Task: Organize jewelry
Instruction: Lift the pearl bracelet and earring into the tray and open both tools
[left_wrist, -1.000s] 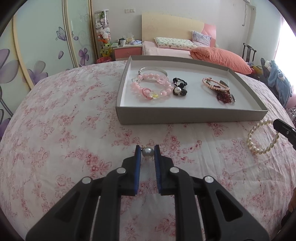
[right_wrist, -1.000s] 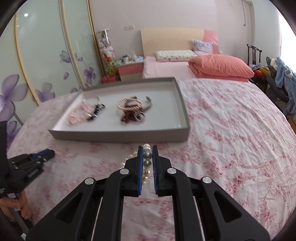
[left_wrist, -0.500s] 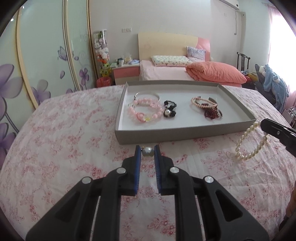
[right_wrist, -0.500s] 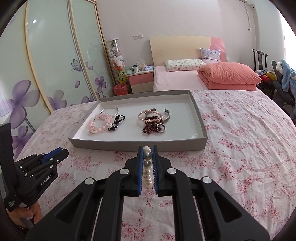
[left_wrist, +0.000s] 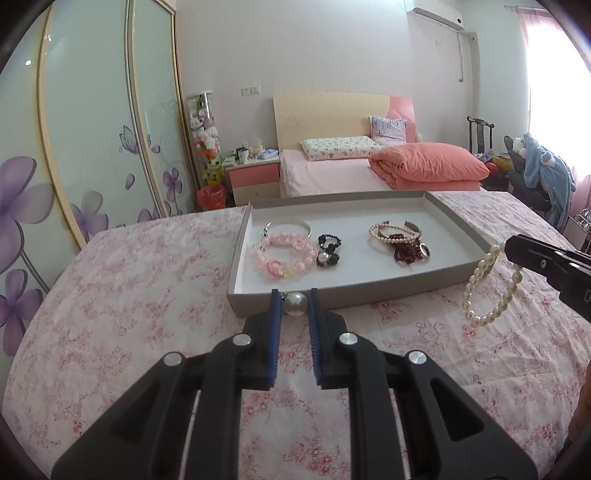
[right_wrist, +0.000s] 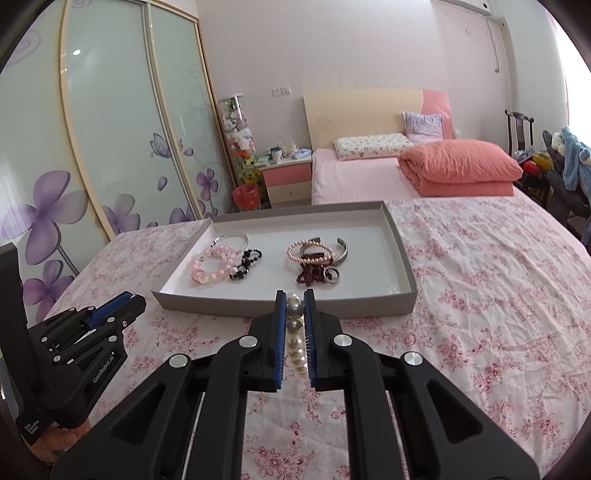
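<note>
1. Here, left gripper (left_wrist: 294, 306): jaws narrowed onto a single round pearl (left_wrist: 294, 303), pinched only at its two sides, with a tiny metal fitting at its top left; held in the air just short of the tray's near wall.
2. Right gripper (right_wrist: 294, 314): jaws nearly closed on a pearl bracelet (right_wrist: 295, 334), a run of beads lined up between the blue ribbed pads; rest of the loop dangling free below, as seen from the left camera (left_wrist: 491, 284).
3. Likely trouble with the pearl: hard, glossy, spherical, so prone to squirting out of flat pads if squeezed unevenly or bumped on the tray (left_wrist: 448, 273) wall, then rolling off across the bedspread (left_wrist: 129, 295).
4. Likely trouble with the bracelet: swinging loop liable to catch the tray rim on the way in, or to land across the dark red bead string (right_wrist: 312, 271) and ring (right_wrist: 331, 274) and tangle.
5. Tray: shallow grey cardboard, white matte floor, thin upright walls; light enough to slide on soft cloth if nudged.
6. Inside: chunky translucent pink beads (left_wrist: 282, 254), faceted black beads (left_wrist: 328, 249), smooth metal bangle (left_wrist: 291, 224), small pink pearls (left_wrist: 389, 232).
7. Bedspread: wrinkled floral cotton, soft and uneven.
</note>
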